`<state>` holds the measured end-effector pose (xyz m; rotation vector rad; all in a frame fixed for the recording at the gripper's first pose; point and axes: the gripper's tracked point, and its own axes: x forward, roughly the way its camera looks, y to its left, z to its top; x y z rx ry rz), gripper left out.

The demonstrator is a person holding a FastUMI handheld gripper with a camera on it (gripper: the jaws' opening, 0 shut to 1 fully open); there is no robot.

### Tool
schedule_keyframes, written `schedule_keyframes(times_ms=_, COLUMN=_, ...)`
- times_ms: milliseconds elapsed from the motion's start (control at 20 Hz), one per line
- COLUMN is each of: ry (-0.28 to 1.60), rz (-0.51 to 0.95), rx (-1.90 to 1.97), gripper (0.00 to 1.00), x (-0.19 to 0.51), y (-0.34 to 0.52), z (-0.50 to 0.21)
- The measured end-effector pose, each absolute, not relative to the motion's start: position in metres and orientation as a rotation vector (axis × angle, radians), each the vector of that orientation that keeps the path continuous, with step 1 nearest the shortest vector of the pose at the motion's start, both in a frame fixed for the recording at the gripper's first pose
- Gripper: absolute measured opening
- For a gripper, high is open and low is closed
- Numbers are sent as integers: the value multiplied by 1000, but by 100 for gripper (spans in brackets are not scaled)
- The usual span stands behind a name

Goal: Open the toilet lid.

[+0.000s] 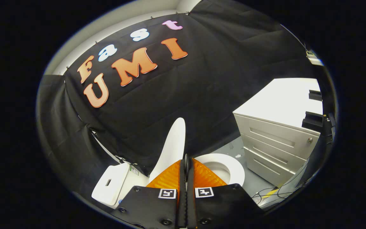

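Lid [172, 144] of the toilet is standing raised just ahead of the claw [186, 163], rising from the fingertips and leaning a little to their left, toward the white tank [111, 184] that is sitting further left and low. Its long axis is running upward and away from the claw, nearly on edge to the camera. The orange fingers [170, 178] are lying pressed together, clenched, with no gap showing between them; whether the lid's lower edge is being pinched at the tips or merely passing behind them cannot be told. To the right of the fingers the seat ring [235, 167] and open bowl are lying exposed, so the task is looking close to done. Well off to the right a white drawer cabinet [275, 149] is standing. Any remaining move would be turning on nudging the lid leftward toward the tank until it is resting there.
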<state>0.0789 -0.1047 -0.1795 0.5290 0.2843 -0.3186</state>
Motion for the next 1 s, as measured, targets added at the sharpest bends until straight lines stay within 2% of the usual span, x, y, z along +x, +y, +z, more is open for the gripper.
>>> schedule_keyframes(times_ms=400, ry=271, rz=-301, rx=408, gripper=8, x=90, y=-66, z=-143)
schedule_keyframes(times_ms=1000, ry=260, rz=-251, rx=157, gripper=8, x=113, y=36, z=-84)
